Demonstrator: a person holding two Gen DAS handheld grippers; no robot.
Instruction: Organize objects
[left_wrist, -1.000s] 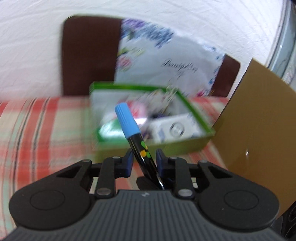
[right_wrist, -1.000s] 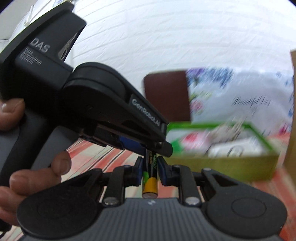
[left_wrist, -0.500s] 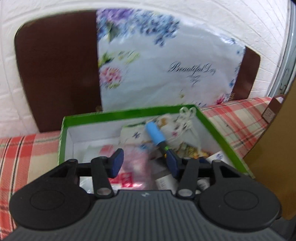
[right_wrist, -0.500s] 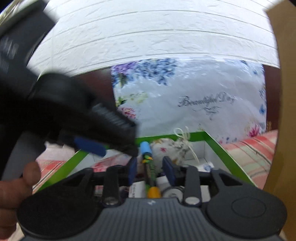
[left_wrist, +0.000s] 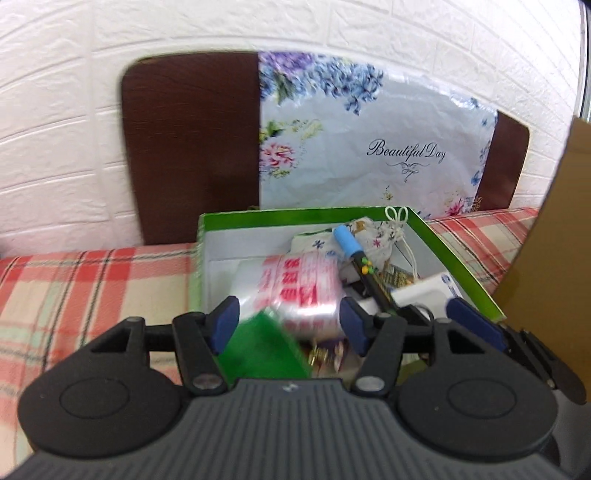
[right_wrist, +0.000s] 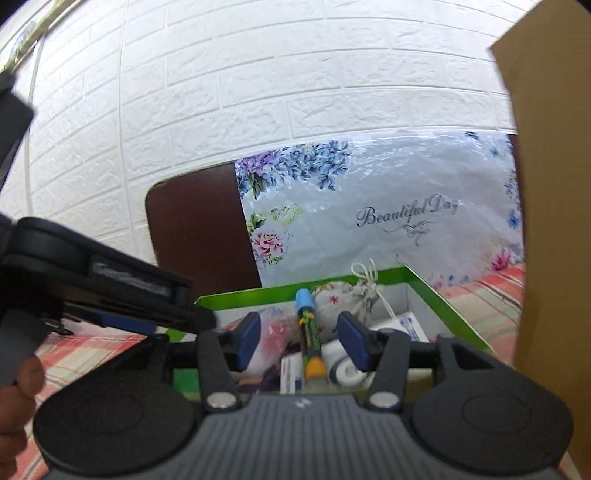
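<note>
The green box (left_wrist: 458, 251) sits on the checked desk (left_wrist: 92, 280), now closer and sharper than a second ago. Left gripper (left_wrist: 290, 321): jaws opening, nothing pressed between the pads; the blue-capped marker (left_wrist: 364, 267) it clamped earlier now lies in the box. Right gripper (right_wrist: 300, 338): jaws opening, the battery (right_wrist: 312, 347) released, loose between them over the box.

Directly ahead of the left gripper (left_wrist: 290, 320) a box (left_wrist: 456, 258) is set on a cloth-covered surface (left_wrist: 92, 280). Inside it, a plastic packet (left_wrist: 299, 288) lies straight ahead, a pen (left_wrist: 364, 267) to its right, a drawstring pouch (left_wrist: 380, 236) behind. Between the right gripper (right_wrist: 299, 334) pads what seems a battery (right_wrist: 314, 347) is seen. A cardboard sheet (left_wrist: 554, 229) stands right.
</note>
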